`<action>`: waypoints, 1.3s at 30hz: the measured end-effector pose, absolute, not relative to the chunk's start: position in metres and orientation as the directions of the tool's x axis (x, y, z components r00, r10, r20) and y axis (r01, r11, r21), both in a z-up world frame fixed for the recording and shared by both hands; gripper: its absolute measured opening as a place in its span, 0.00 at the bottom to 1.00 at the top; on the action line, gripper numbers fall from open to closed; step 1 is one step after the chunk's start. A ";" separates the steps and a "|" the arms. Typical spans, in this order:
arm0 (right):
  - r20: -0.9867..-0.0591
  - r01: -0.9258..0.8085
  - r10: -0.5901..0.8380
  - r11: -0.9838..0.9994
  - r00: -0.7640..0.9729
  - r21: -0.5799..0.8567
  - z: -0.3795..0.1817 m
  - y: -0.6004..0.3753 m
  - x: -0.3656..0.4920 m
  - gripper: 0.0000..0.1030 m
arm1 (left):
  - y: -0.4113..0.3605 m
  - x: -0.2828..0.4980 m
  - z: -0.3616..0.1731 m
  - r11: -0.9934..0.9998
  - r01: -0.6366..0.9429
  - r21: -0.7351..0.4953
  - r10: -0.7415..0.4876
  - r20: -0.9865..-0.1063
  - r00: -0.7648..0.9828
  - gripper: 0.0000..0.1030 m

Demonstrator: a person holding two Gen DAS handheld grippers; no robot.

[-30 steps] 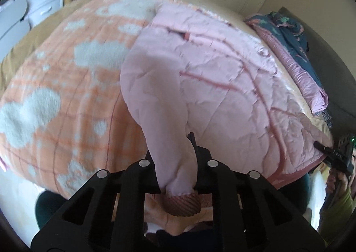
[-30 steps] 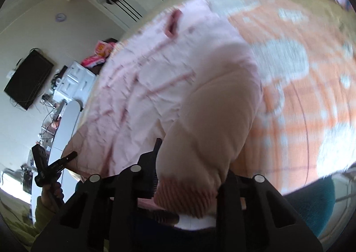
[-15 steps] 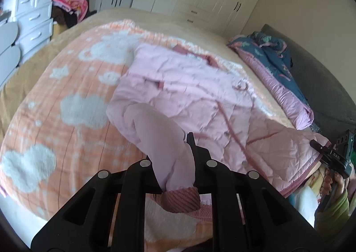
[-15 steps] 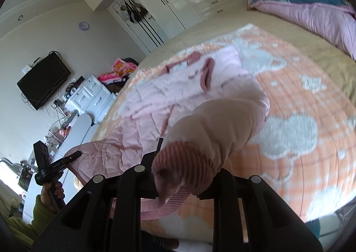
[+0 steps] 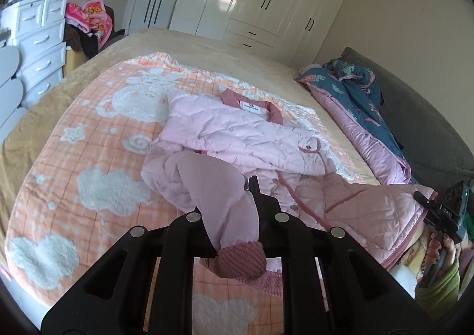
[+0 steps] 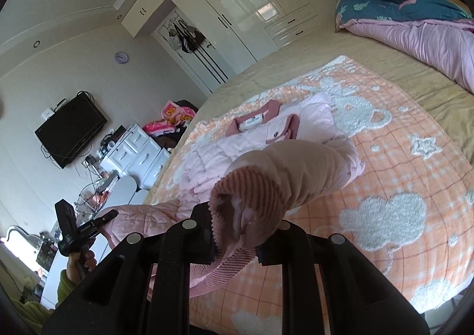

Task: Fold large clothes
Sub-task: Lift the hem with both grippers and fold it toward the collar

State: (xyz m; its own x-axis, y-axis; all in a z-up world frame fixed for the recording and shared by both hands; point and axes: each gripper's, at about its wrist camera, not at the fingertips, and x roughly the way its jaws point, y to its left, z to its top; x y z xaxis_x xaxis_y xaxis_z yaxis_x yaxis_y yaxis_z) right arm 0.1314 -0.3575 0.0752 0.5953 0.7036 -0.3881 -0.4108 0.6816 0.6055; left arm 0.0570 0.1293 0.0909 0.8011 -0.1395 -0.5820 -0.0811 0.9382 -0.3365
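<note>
Item, pink quilted coat [image 5: 237, 133] on the bed's orange blanket [image 5: 97, 157]: our left tool [image 5: 229, 210] and right tool [image 6: 237, 225] each clamp a ribbed sleeve cuff raised above it, right jaws just closing; folding barely begun, body unfolded.

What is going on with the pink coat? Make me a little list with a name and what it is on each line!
garment: pale pink quilted coat with dark pink ribbed cuffs
lying on: orange checked blanket with white fluffy clouds
left gripper: shut on one sleeve, near its cuff
right gripper: jaws just closing on the other sleeve's cuff
collar: far end, flat on the blanket
also on bed: dark blue flowered quilt
</note>
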 end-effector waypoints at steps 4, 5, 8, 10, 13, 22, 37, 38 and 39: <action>-0.375 -0.411 0.700 0.681 0.607 0.606 0.080 -0.360 0.140 0.16 | 0.129 0.067 0.101 0.942 -0.079 -0.327 -0.132 -0.574 0.808 0.08; -0.372 -0.409 0.701 0.679 0.608 0.610 0.081 -0.361 0.142 0.16 | 0.128 0.070 0.104 0.943 -0.078 -0.324 -0.129 -0.572 0.810 0.08; -0.369 -0.406 0.699 0.679 0.613 0.611 0.083 -0.362 0.148 0.16 | 0.126 0.076 0.108 0.944 -0.077 -0.320 -0.125 -0.567 0.814 0.08; -0.362 -0.406 0.702 0.674 0.614 0.618 0.083 -0.363 0.153 0.16 | 0.126 0.080 0.110 0.947 -0.080 -0.312 -0.118 -0.565 0.816 0.08; -0.350 -0.399 0.704 0.664 0.618 0.632 0.082 -0.365 0.159 0.15 | 0.126 0.088 0.114 0.950 -0.082 -0.301 -0.106 -0.558 0.823 0.08; -0.325 -0.390 0.702 0.653 0.634 0.649 0.093 -0.364 0.186 0.15 | 0.135 0.113 0.129 0.945 -0.099 -0.312 -0.086 -0.528 0.845 0.09; -0.323 -0.411 0.687 0.676 0.651 0.612 0.128 -0.349 0.233 0.15 | 0.159 0.151 0.143 0.924 -0.144 -0.355 -0.050 -0.484 0.874 0.09; -0.321 -0.411 0.687 0.676 0.652 0.612 0.130 -0.349 0.236 0.15 | 0.160 0.154 0.144 0.924 -0.146 -0.354 -0.047 -0.483 0.874 0.09; -0.318 -0.411 0.686 0.675 0.654 0.613 0.131 -0.347 0.240 0.15 | 0.160 0.158 0.146 0.925 -0.149 -0.349 -0.041 -0.482 0.875 0.09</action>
